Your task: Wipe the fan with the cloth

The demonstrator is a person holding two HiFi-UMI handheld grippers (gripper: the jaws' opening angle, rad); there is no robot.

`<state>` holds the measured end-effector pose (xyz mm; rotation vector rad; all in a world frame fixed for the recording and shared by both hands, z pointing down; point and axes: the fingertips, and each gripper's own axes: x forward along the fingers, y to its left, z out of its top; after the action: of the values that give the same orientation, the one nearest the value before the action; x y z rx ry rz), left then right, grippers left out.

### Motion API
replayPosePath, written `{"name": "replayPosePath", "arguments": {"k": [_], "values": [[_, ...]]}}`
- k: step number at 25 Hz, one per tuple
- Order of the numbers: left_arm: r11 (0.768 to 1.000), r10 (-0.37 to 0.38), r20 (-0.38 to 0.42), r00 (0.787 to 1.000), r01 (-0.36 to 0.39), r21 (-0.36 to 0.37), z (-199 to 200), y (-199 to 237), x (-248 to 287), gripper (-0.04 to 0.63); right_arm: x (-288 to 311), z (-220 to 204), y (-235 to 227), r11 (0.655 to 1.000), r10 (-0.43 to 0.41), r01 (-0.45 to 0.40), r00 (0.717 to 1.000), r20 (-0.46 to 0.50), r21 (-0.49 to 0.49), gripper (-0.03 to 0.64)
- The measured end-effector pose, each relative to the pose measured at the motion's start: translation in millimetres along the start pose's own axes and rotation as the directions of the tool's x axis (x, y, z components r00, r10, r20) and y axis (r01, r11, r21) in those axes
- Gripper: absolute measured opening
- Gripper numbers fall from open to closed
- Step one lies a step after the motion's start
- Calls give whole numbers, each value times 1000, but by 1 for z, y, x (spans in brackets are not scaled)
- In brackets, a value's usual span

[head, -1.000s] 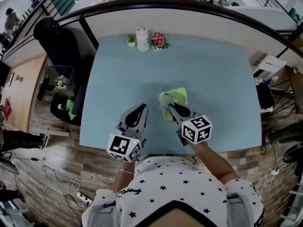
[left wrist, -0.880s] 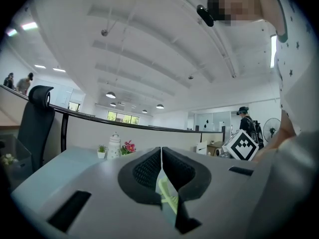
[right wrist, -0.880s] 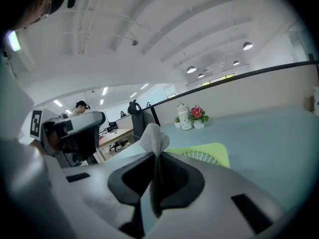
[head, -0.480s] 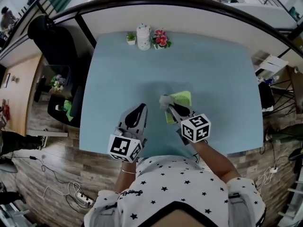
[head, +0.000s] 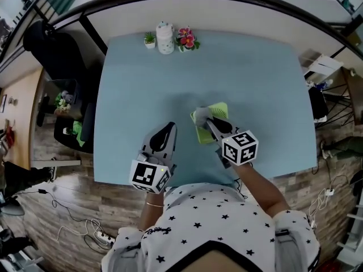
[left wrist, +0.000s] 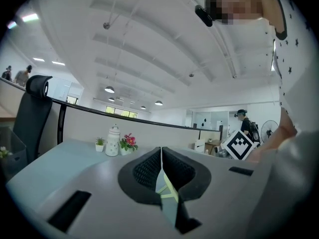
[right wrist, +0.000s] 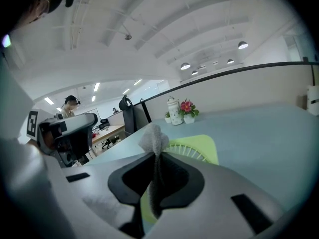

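A pale blue rectangular tabletop (head: pixel 255 84) fills the middle of the head view, its far edge running along the upper part of the frame and its near edge across the lower middle. Three small things stand in a close row at the far edge, upper centre of the frame: a tiny green potted plant (head: pixel 150 39) at the left, a white ribbed ceramic jar with a lid (head: pixel 165 38) in the middle, and a small pot of pink and red flowers (head: pixel 186 39) at the right. A lime-green square plastic fan (head: pixel 220 110) lies flat on the tabletop just right of the frame's centre, well apart from that row.
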<state>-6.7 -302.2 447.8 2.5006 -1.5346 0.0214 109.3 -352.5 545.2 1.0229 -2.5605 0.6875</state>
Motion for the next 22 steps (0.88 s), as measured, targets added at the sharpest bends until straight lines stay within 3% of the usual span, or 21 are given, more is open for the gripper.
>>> {"name": "replayPosePath", "arguments": {"k": [22], "values": [[998, -64, -16, 998, 64, 4, 0, -9, 10, 32, -45, -1, -87, 967, -247, 245, 969, 26, 65, 32]]}}
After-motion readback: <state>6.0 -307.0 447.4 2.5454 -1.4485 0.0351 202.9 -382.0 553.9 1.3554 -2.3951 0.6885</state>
